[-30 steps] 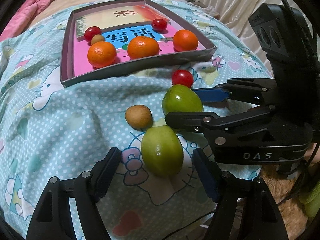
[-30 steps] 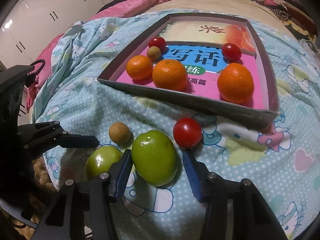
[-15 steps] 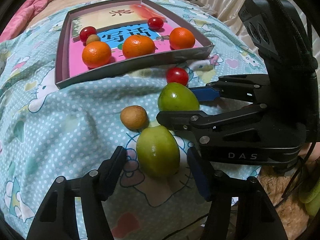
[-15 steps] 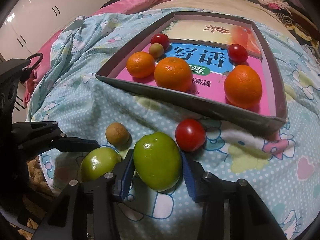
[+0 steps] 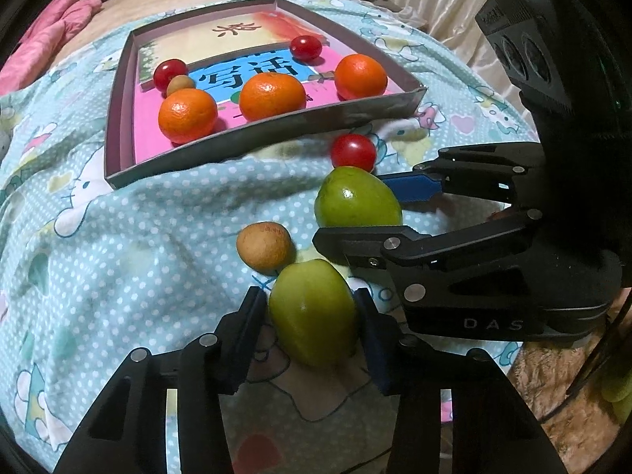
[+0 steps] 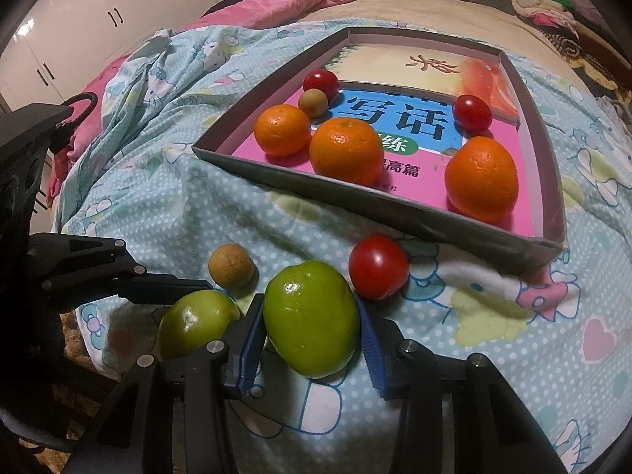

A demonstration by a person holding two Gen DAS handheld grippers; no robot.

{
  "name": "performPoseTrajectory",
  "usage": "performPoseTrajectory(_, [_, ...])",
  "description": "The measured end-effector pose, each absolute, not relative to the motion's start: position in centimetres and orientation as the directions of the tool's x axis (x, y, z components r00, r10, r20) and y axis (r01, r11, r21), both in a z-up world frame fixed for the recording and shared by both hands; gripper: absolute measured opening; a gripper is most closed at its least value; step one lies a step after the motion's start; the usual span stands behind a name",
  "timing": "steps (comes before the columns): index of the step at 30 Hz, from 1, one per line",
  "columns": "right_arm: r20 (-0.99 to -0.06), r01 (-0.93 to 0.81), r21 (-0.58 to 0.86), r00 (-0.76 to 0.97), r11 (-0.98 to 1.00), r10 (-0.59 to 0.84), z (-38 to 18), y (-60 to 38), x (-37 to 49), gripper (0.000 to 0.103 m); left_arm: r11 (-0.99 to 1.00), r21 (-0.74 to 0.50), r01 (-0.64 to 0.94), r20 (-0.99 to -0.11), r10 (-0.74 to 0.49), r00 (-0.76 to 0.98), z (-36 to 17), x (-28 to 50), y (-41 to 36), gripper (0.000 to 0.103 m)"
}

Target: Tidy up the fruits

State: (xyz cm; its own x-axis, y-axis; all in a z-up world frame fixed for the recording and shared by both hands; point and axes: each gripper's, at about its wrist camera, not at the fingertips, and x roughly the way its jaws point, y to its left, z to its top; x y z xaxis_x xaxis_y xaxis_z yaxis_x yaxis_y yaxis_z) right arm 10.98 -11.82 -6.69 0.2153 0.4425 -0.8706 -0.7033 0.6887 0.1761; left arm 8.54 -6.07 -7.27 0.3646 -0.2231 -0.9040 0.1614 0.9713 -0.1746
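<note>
Since the earlier frame both sets of fingers have been drawn in, so that one green fruit (image 5: 314,312) is clamped by the left gripper (image 5: 312,316) and another green fruit (image 6: 310,320) by the right gripper (image 6: 310,335), both just in front of the tray (image 6: 414,223), into which each is judged next to be lifted.

Both grippers, left gripper (image 5: 312,316) and right gripper (image 6: 310,333), now closed against their green fruits.
</note>
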Motion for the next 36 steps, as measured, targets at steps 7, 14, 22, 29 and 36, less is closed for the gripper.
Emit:
performPoseTrajectory(7, [-0.863,-0.707,0.192,0.21,0.681,0.46,-6.5,-12.1,10.8,0.044,0.97,-0.18,0.165,-0.898,-0.231,0.375,-7.0,8.2,-5.6,0.043])
performPoseTrajectory(14, [-0.854,-0.71,0.201,0.211,0.675,0.476,-6.1,-12.4,10.7,0.044,0.966,-0.203,0.157,-0.889,-0.249,0.385,-6.4,7.4,-4.7,0.043])
performPoseTrajectory(22, [-0.842,-0.707,0.213,0.218,0.675,0.494,-5.7,-12.8,10.6,0.044,0.964,-0.217,0.154,-0.878,-0.261,0.401,-5.6,7.0,-3.9,0.043])
performPoseTrajectory(29, [-0.831,-0.704,0.226,0.221,0.673,0.511,-5.4,-13.1,10.6,0.044,0.962,-0.227,0.148,-0.868,-0.269,0.417,-4.7,6.3,-3.2,0.043])
performPoseTrajectory(36, [-0.815,-0.695,0.245,0.23,0.676,0.532,-4.9,-13.4,10.8,0.044,0.959,-0.25,0.13,-0.847,-0.282,0.451,-3.6,5.8,-2.2,0.043])
